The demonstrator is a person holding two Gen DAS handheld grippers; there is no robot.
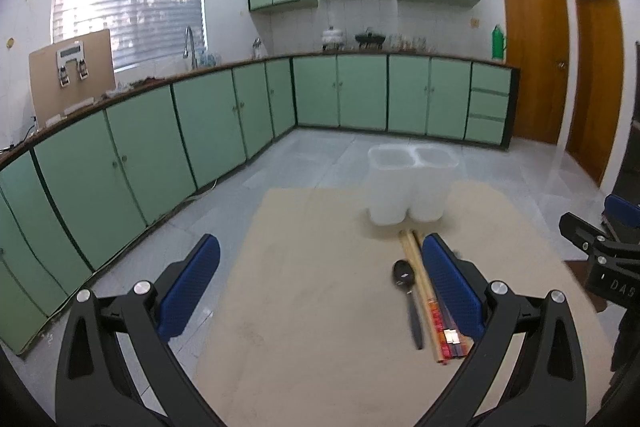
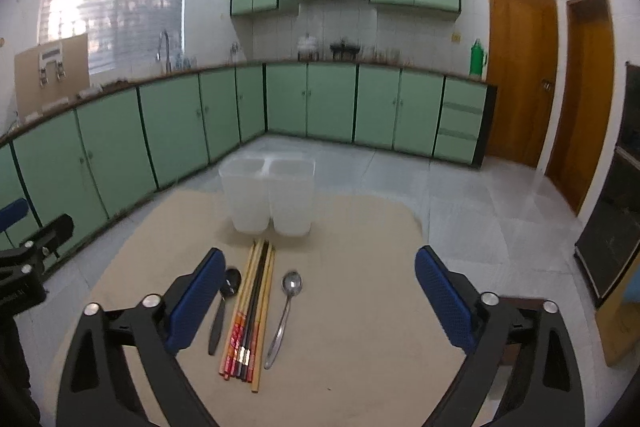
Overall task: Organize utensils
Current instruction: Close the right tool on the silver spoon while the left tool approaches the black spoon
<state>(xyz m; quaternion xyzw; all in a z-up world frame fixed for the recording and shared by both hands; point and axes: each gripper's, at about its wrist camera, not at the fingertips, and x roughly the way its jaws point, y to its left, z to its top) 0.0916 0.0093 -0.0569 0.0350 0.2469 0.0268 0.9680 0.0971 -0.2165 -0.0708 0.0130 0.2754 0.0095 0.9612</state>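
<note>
Both tools gape, holding nothing. Chopsticks [image 2: 250,315], black spoon [image 2: 224,307], metal spoon [image 2: 284,315] lie on surface [image 2: 360,347] inside right tool [image 2: 320,303] span, beside left tool [image 1: 320,287] right finger.

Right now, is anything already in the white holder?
No, both compartments of the white holder look empty; the chopsticks and spoons lie on the table.

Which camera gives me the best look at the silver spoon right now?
The right wrist view: the silver spoon lies there in full, bowl to handle tip, right of the chopsticks on the beige mat. In the left wrist view it cannot be seen at all, probably hidden behind the left tongs.
</note>
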